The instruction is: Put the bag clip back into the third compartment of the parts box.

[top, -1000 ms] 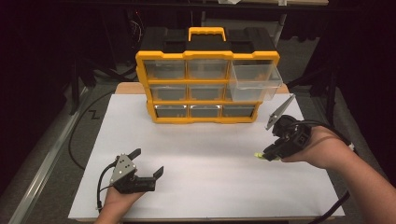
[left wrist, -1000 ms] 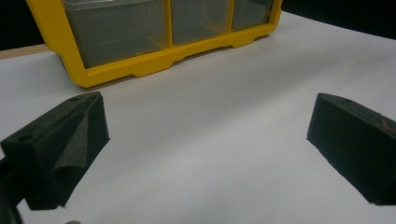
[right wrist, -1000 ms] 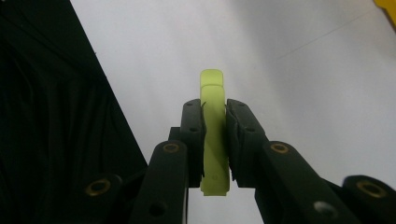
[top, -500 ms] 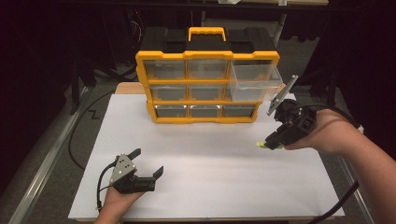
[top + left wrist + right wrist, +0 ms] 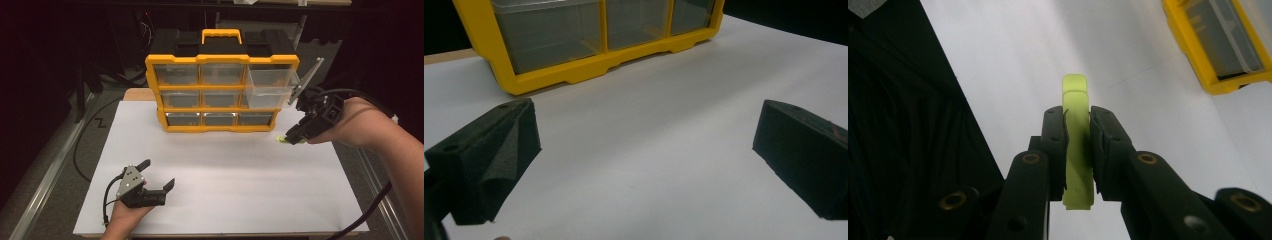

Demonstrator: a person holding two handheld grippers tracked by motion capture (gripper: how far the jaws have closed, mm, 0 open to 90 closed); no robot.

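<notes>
Nine drawers, three rows of three, in the yellow organiser (image 5: pixel 222 95) at the far middle of the white table (image 5: pixel 225 170), high view. Top-right drawer (image 5: pixel 270 86) pulled out toward me; the other eight flush. Black lid, yellow handle on top. My left gripper (image 5: pixel 159 175) sits low at the near-left, in my left hand (image 5: pixel 125 215), jaws spread wide, nothing between them, well apart from the organiser. My right gripper (image 5: pixel 289 139) hangs off the organiser's right side, below and right of the open drawer, jaws tipped down toward the table, a small green piece (image 5: pixel 281 140) at their tips.

Left gripper view: my two black jaws stand far apart over bare table; the organiser's bottom row (image 5: pixel 594 30) lies ahead, clear drawer fronts in a yellow frame.

Right gripper view: my jaws are pressed onto the green piece (image 5: pixel 1077 135), a flat lime strip standing on edge, its rounded end poking past the pads (image 5: pixel 1055 145). Organiser corner (image 5: pixel 1218 45) at upper right, table beneath.
</notes>
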